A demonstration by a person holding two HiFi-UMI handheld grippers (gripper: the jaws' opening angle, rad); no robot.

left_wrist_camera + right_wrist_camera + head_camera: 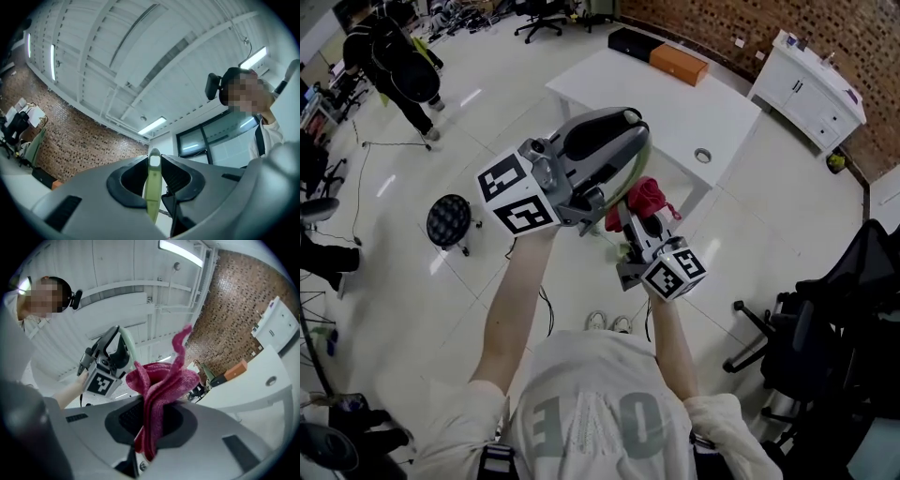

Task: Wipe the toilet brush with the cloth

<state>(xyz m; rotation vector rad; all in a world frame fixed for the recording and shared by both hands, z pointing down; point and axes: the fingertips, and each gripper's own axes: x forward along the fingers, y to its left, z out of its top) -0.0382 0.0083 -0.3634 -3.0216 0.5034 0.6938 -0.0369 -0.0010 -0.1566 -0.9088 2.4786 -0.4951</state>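
In the head view both grippers are held up in front of me. My left gripper (623, 131) is shut on the pale green toilet brush handle (637, 164), which runs down its right side. In the left gripper view the handle (153, 187) stands upright between the jaws of that gripper (154, 161). Just below and to the right, my right gripper (642, 223) is shut on a bunched red cloth (647, 197). In the right gripper view the cloth (159, 385) sticks up from the gripper (152, 420), with the left gripper (110, 357) beyond it. The brush head is hidden.
Below lies a white table (675, 103) with a round hole (703, 155) and an orange box (679, 64) at its far end. A black stool (450, 220) stands left, a black office chair (825, 319) right, a white cabinet (811, 89) far right. A person (398, 61) walks far left.
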